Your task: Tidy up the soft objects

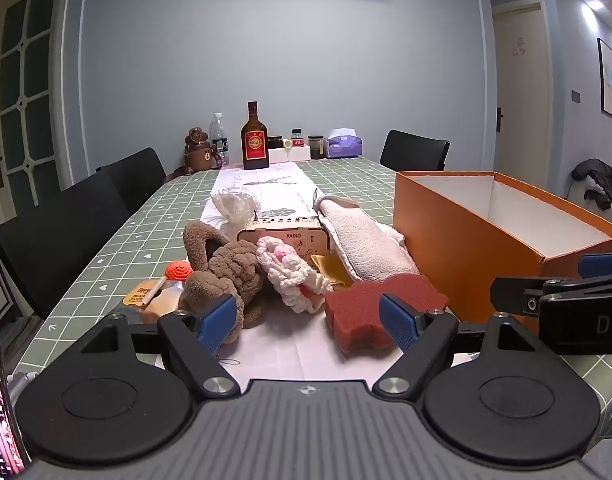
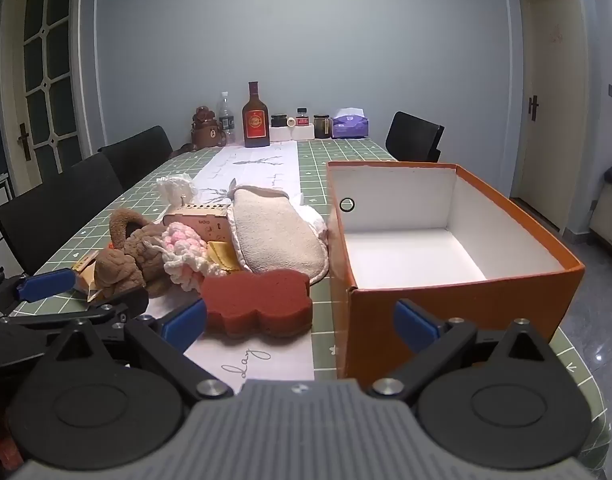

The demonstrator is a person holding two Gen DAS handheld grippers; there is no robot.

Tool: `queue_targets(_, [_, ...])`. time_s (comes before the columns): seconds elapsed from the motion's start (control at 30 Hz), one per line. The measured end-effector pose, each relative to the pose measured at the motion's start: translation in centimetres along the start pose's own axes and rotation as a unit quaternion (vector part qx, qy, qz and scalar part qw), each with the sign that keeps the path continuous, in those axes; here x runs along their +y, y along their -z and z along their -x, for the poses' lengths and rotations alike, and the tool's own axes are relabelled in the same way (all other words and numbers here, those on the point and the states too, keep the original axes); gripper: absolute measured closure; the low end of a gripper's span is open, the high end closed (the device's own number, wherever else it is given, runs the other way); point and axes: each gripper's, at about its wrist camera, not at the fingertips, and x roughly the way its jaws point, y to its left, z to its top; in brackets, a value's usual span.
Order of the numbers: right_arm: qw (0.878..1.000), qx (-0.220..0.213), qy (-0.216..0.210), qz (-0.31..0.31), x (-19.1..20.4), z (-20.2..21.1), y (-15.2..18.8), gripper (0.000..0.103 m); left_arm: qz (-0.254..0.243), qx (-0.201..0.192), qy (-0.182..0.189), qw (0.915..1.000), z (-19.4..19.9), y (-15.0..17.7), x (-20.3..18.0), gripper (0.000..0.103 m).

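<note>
Left gripper [image 1: 308, 322]: jaws apart, holding nothing, low over the surface [image 1: 117, 248], in front of the pile.
Right gripper [image 2: 301, 326]: jaws apart, holding nothing, before the near corner of the orange box [image 2: 458, 300].
Soft things: red sponge [image 2: 259, 302] nearest, brown plush toy [image 1: 221, 276] on the left, pink-white crochet piece [image 1: 293, 276] in the middle, beige mitt [image 2: 277, 236] just beside the box.
Orange box: open, white inside, nothing in it.
Wooden radio [image 1: 281, 238]: behind the crochet piece.

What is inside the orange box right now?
Nothing visible: the orange box shows a bare white floor and white walls, with one round hole in its left wall. Its near front wall hides the closest strip of floor, so that strip cannot be checked.
</note>
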Motion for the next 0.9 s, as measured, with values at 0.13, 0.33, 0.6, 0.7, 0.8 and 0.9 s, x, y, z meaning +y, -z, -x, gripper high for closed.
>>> queue_targets(0.13, [1.0,-0.002,0.003,0.003,-0.1,-0.1,-0.2,0.005,0.002,0.002,-0.001,1.0,0.1,0.0,-0.1,0.008])
queue_targets(0.33, [1.0,0.001,0.002,0.003,0.6,-0.1,0.1,0.005,-0.001,0.0,0.007,1.0,-0.3,-0.1,0.6,0.008])
queue_targets(0.6, [1.0,0.003,-0.005,0.002,0.5,-0.2,0.0,0.005,0.001,0.002,-0.001,1.0,0.0,0.0,0.3,0.008])
queue_targets(0.7, [1.0,0.004,-0.004,0.003,0.6,-0.1,-0.1,0.005,0.001,0.003,-0.002,1.0,0.0,-0.1,0.4,0.008])
queue_targets(0.8, [1.0,0.003,-0.003,0.004,0.6,-0.1,-0.1,0.005,0.002,0.006,-0.001,1.0,0.0,-0.1,0.5,0.008])
queue_targets(0.9, [1.0,0.003,-0.002,0.004,0.6,-0.2,-0.2,0.005,0.003,0.007,-0.002,1.0,0.0,-0.2,0.6,0.008])
